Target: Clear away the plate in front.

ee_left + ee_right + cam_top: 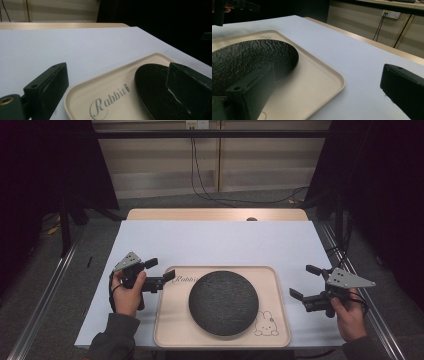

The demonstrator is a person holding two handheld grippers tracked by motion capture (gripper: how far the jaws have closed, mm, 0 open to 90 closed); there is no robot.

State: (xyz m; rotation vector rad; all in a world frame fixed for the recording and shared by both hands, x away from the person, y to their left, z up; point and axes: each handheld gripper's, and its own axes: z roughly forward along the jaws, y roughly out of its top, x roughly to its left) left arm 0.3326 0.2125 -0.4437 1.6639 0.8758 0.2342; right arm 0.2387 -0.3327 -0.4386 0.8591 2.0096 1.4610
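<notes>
Black plate [223,302] sat in the middle of the tan tray [167,325]. Left gripper [159,272] and right gripper [305,281] waited on either side, jaws wide apart, maybe ready to lift the tray.

White-topped table [215,242] carries a beige "Rabbit" tray [170,320], lying between both grippers' spread jaws

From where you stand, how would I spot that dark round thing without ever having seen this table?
Start at the white table, then find the beige tray at its near edge, between the two grippers. The black plate lies flat in the tray's middle. It is the one round, rough, dark thing there, set between the printed word Rabbit and a small rabbit drawing.
</notes>
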